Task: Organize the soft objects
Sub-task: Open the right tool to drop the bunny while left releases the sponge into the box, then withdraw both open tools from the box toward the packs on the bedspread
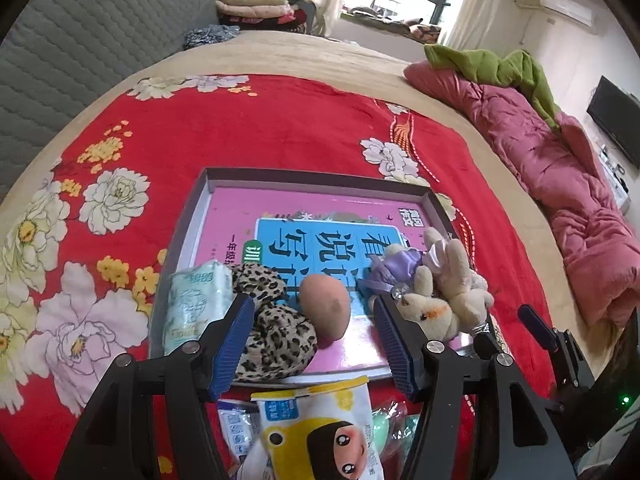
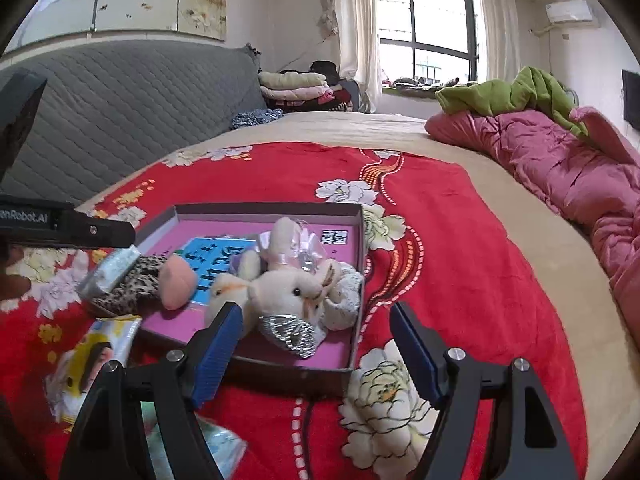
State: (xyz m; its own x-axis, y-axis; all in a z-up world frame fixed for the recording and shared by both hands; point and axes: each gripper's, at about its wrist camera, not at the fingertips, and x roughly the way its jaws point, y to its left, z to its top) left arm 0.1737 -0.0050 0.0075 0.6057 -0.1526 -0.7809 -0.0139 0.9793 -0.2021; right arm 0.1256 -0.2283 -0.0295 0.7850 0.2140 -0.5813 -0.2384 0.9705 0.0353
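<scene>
Your left gripper (image 1: 316, 336) hangs wide and empty above the leopard-print scrunchie (image 1: 276, 332) in the box lid (image 1: 192, 216), and your right gripper (image 2: 316, 344) gapes empty beside the plush rabbits (image 2: 280, 284).

A bedroom in daylight. A wide bed (image 2: 400, 132) with a beige cover fills the view, and a red blanket printed with white and yellow flowers (image 1: 248, 128) is spread over it. Along one side runs a grey quilted headboard (image 2: 132, 96). At the far wall, a large dark-framed window (image 2: 428, 28) hangs between cream curtains (image 2: 352, 20). A white wall air conditioner (image 2: 568, 12) sits high beside it. A crumpled pink quilt (image 2: 560, 168) lies at the bed's edge under a green blanket (image 2: 516, 92). A black flat screen (image 1: 614, 124) hangs on the white wall.
</scene>
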